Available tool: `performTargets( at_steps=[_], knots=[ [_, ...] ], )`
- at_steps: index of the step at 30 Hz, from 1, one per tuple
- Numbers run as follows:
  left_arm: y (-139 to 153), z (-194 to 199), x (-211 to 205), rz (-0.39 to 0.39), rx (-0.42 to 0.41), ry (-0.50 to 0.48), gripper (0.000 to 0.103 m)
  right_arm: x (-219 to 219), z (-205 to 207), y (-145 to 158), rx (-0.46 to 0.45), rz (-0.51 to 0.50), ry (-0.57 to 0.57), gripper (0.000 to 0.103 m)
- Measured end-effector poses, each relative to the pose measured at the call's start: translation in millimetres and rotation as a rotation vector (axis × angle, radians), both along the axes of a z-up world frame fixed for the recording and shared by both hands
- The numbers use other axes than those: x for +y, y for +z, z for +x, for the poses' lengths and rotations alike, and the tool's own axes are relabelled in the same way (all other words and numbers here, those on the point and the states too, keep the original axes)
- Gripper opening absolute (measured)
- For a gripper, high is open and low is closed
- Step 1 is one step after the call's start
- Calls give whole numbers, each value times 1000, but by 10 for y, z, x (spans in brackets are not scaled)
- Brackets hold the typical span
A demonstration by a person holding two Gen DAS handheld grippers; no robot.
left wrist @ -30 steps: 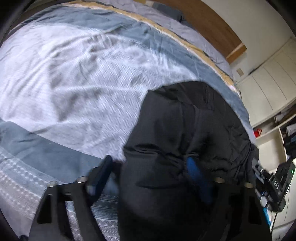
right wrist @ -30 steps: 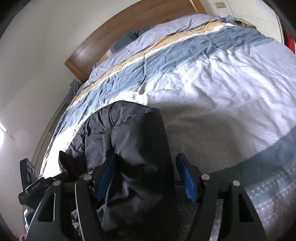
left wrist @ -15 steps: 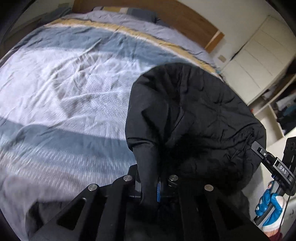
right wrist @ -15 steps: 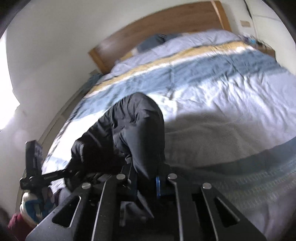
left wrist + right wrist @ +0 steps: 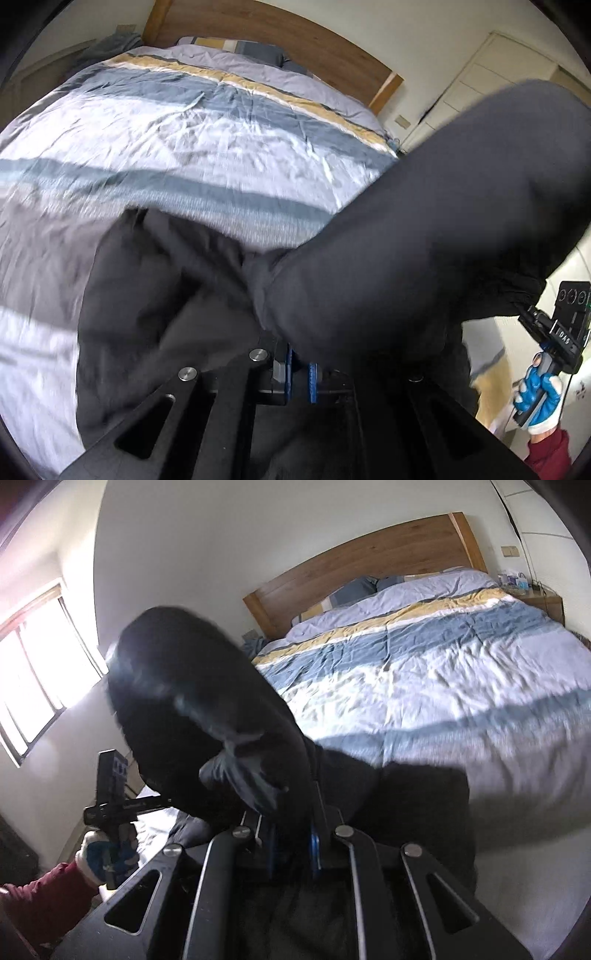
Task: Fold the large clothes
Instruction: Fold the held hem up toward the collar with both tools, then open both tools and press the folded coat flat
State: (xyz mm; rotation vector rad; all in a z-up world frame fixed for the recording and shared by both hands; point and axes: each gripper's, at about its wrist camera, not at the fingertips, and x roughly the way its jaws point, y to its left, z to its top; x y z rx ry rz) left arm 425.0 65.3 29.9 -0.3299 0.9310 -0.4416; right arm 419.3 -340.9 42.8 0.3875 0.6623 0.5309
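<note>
both claws are clenched on the black jacket point(image 5: 424, 236): left gripper point(image 5: 300, 373) and right gripper point(image 5: 295, 843) each pinch a fold. it hangs lifted between them above the striped bedspread point(image 5: 424, 672), its lower part drooping toward the bed.

jacket point(image 5: 424, 229): one, black
grippers: two, left point(image 5: 300, 373) and right point(image 5: 291, 849)
gloved hands: two point(image 5: 539, 402) point(image 5: 99, 856)
bed point(image 5: 192, 140): one
headboard point(image 5: 369, 565): one
window point(image 5: 33, 675): one
</note>
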Motion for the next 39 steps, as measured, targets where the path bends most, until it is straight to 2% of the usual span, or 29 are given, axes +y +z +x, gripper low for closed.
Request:
performTargets(
  at_steps=[6,9,11,13,16,19,21,23,25,27,29,31,34,36,39],
  knots=[
    [-256,-487,37,23,-24,-17,6,-78,-582,-403,44,21,0,13],
    [-410,-605,5,78,-34,-28,6,-135,-772,-722,90,12,-12,13],
    [-505,-592,-25,95,-25,-24,6,-153,-798,-941,134,3,-11,15],
    [-548,-545,-37,91,-17,-17,6,-126,-798,-1077,160,-51,-13,16],
    [-551,-494,-66,101,-9,-2,8,-147,-797,-1174,180,-51,-24,15],
    [-539,-551,-97,134,0,5,16,-161,-810,-1127,173,-64,-41,15],
    [-520,-647,-93,139,11,6,20,-171,-836,-1092,176,-76,-47,20],
    [-512,-728,-65,147,14,3,25,-191,-877,-1052,179,-90,-58,35],
    [-490,-825,-13,156,12,3,32,-229,-958,-995,175,-103,-73,44],
    [-439,-895,29,156,13,3,46,-277,-1029,-938,174,-112,-87,45],
    [-367,-960,99,161,12,10,54,-319,-1082,-871,177,-136,-104,46],
    [-238,-1023,164,159,-3,17,55,-357,-1147,-761,169,-155,-116,46],
    [15,-1056,218,159,-54,29,63,-384,-1189,-527,127,-169,-130,46],
    [177,-1028,191,158,-85,34,69,-371,-1126,-341,93,-173,-128,46],
    [350,-869,54,147,-112,23,72,-228,-942,-99,51,-192,-110,48]
  ],
)
